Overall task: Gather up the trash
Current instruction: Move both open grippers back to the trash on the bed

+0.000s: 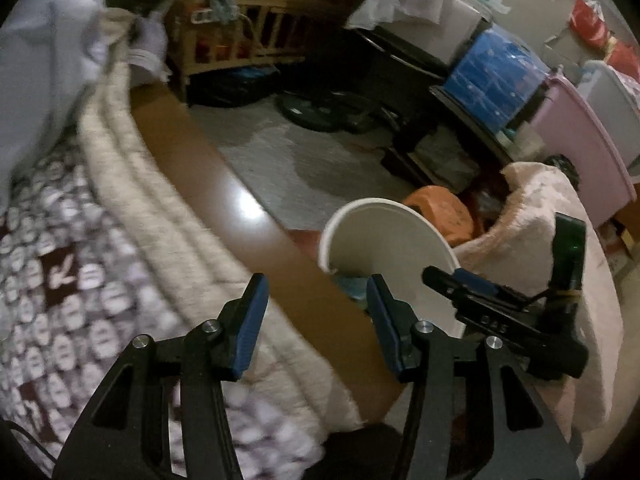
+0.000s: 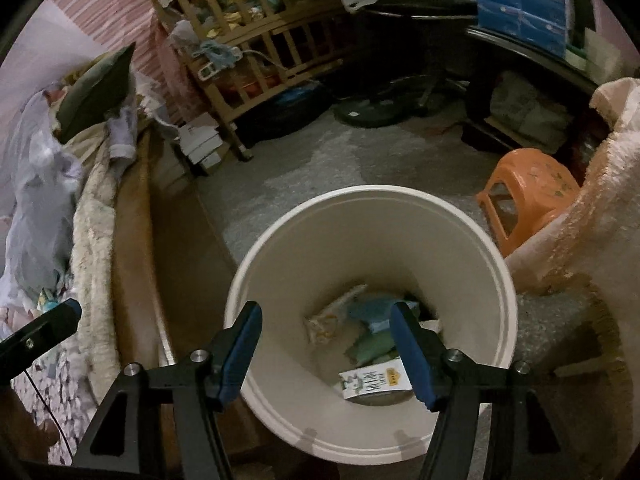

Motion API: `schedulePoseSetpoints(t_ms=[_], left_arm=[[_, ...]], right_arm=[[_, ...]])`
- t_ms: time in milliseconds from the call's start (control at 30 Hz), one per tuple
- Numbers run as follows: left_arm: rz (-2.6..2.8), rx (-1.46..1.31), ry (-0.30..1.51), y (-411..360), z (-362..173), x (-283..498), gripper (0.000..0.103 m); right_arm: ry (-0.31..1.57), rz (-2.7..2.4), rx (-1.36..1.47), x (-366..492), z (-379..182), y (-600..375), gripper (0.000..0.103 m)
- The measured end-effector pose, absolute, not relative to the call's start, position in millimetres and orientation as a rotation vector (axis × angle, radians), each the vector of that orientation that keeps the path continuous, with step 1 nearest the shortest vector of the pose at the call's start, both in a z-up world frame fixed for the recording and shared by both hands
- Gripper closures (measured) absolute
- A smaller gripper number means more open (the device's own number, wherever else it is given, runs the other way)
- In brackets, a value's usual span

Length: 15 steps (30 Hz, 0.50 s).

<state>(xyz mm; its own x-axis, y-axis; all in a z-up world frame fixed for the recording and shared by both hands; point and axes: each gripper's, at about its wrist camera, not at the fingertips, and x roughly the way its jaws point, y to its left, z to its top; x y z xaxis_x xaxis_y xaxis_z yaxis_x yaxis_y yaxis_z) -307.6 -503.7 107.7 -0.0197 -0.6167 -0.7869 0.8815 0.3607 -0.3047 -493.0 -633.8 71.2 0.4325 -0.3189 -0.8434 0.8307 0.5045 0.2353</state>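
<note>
Trash bin (image 2: 372,248) — one white round bucket on the floor, directly below and ahead of right gripper (image 2: 326,344), mouth up, just beside the wooden bed edge (image 1: 256,216). Right gripper released, jaws wide, holding nothing, poised over the rim. Inside, at the bottom: one printed carton (image 2: 374,384) lying flat nearest, long axis roughly crosswise to the fingers; beyond it several soft wrappers (image 2: 372,344) — green, blue, pale — exact count unclear. Left gripper (image 1: 316,320) likewise spread and empty, off to the bed side over the quilt (image 1: 132,208); bin to its right, so right arm nearer. Farther out: one orange stool (image 2: 528,196), one pink blanket (image 2: 600,208), one wooden crib (image 2: 272,52) against the wall.
</note>
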Motion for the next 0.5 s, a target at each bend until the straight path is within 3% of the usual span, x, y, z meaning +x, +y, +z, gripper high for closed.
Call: schedulePoseSetpoints(t_ms=[500], left_arm=[[-1.016, 0.318, 0.937, -423, 109, -253, 0.054]], right_arm=[[0.824, -0.644, 0.576, -419, 108, -573, 0.039]])
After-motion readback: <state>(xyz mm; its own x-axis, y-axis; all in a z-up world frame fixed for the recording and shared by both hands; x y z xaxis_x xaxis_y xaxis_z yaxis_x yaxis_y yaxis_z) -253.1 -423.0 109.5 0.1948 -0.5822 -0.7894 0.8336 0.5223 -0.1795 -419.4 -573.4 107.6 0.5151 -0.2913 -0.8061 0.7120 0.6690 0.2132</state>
